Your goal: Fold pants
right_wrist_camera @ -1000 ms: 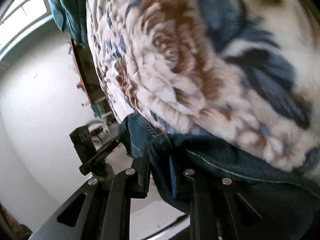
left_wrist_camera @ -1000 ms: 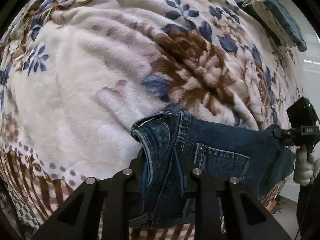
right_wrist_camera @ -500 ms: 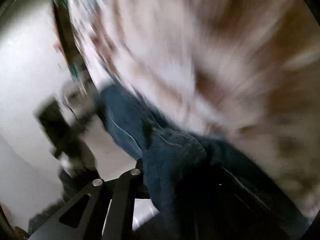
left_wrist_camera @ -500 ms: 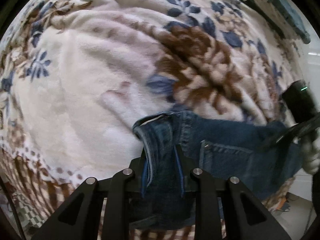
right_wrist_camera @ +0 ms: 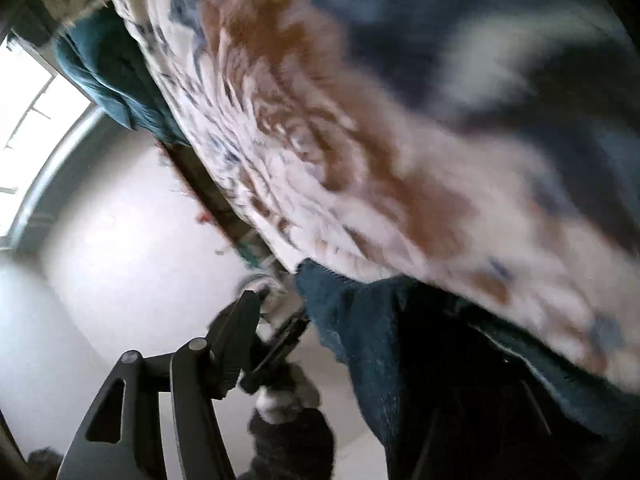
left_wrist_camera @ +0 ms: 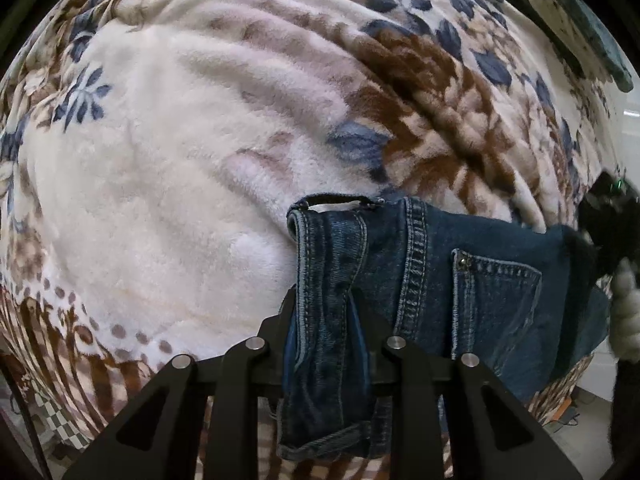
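Denim jeans (left_wrist_camera: 440,280) lie on the floral blanket (left_wrist_camera: 180,160), our left gripper (left_wrist_camera: 328,320) clamped on the waistband to anchor them, our right gripper's (right_wrist_camera: 320,340) jaws just opening to let go.

Even daylight, fisheye bend, dark corners.
Left view sharp; right view motion-smeared across blanket (right_wrist_camera: 360,140), window (right_wrist_camera: 28,128) blown out at left, jeans (right_wrist_camera: 440,360) in shadow.
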Demonstrator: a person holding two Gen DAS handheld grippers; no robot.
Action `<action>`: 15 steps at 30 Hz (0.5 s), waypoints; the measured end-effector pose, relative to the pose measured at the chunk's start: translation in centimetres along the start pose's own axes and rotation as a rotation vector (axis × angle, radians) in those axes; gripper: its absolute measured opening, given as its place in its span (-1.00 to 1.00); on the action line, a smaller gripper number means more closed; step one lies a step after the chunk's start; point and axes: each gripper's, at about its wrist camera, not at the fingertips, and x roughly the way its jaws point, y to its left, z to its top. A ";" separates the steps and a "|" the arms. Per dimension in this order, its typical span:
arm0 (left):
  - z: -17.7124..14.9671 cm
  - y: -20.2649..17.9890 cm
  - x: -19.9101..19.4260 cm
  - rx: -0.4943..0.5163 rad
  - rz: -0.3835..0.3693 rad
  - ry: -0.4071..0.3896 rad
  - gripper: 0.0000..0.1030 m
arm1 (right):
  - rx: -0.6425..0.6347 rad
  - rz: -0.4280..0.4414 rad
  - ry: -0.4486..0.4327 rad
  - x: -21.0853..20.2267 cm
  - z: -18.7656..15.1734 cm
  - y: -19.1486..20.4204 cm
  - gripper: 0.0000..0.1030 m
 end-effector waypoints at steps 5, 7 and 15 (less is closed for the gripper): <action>-0.3 0.0 0.9 0.009 0.023 0.008 -0.53 | -0.016 -0.101 -0.087 -3.7 -0.7 0.7 -0.48; -0.3 0.4 1.4 -0.008 0.024 0.011 -0.53 | -0.001 -0.107 -0.217 -7.4 -1.2 0.1 -0.54; -3.5 1.6 -3.3 -0.325 -0.199 -0.129 -0.15 | -0.201 -0.350 -0.299 -7.8 -9.9 4.3 0.37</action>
